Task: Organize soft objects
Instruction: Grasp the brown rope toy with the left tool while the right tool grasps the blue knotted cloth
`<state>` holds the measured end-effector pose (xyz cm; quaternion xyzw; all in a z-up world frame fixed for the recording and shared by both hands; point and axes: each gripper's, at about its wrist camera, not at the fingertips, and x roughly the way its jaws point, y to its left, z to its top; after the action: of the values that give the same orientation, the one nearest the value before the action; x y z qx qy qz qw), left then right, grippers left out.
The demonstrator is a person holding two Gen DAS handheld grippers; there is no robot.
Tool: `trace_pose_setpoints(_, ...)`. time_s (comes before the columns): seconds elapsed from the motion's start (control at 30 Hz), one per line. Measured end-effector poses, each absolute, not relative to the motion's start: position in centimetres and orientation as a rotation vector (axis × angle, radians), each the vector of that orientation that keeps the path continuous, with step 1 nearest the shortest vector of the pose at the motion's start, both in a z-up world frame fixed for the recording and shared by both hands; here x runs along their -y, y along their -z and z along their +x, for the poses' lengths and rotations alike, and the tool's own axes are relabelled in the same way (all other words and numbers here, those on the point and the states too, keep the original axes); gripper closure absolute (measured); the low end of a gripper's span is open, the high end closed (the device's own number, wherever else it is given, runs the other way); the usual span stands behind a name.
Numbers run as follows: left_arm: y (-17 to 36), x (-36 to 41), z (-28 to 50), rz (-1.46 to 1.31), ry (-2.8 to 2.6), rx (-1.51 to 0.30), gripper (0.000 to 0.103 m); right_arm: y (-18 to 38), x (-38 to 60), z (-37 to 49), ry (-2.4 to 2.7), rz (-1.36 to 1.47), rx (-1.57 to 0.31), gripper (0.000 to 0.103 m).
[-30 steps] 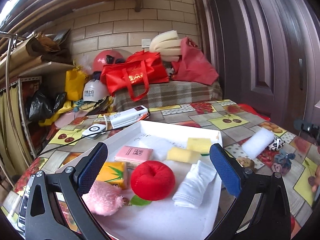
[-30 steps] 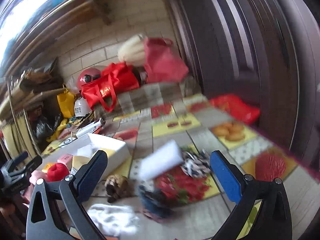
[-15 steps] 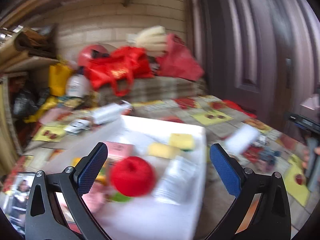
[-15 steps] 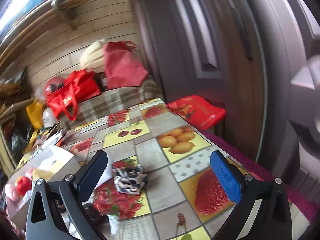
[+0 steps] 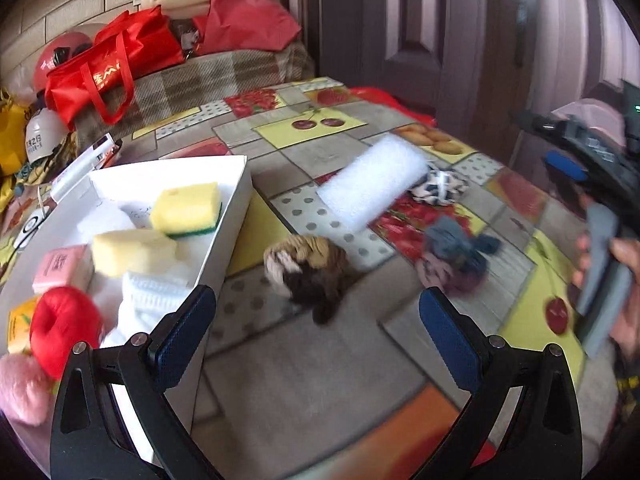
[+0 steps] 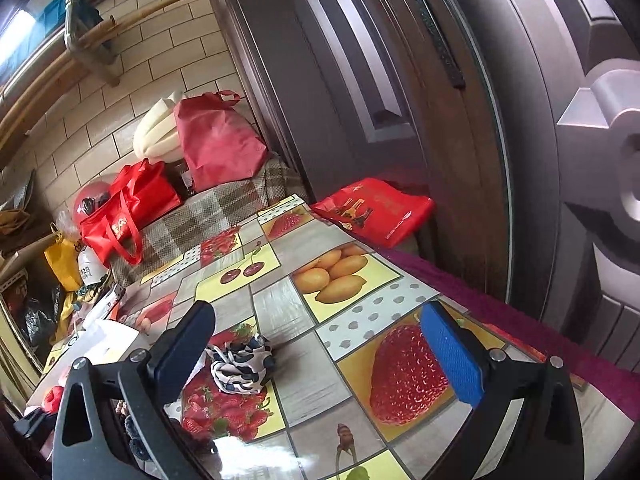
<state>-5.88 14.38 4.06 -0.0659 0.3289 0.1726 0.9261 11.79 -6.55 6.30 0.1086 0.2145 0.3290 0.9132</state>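
Left wrist, fuzzy brown plush (image 5: 310,266), white foam block (image 5: 372,182)

Cluttered room with a table set against a brick wall and a dark door.
Pale brick wall (image 6: 168,52) at rear; dark panelled door (image 6: 400,92) on the right; fruit-patterned tablecloth (image 6: 348,276) covers the table; plaid-covered bench (image 5: 208,76) behind it carries red bags (image 5: 116,56); bright light strip (image 6: 16,36) upper left.
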Motion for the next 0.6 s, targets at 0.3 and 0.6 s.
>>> trace_pose_setpoints(0.3,-3.1,-14.6,0.3,-0.028,-0.436,-0.772,0.001,-5.1,7.8,13.9,-0.67,0.337,-0.546,0.0)
trace_pose_setpoints(0.6,-2.0,-15.7,1.3,-0.099,-0.366,-0.844,0.064,-4.4,7.7,13.7,-0.728,0.388,-0.599,0.0)
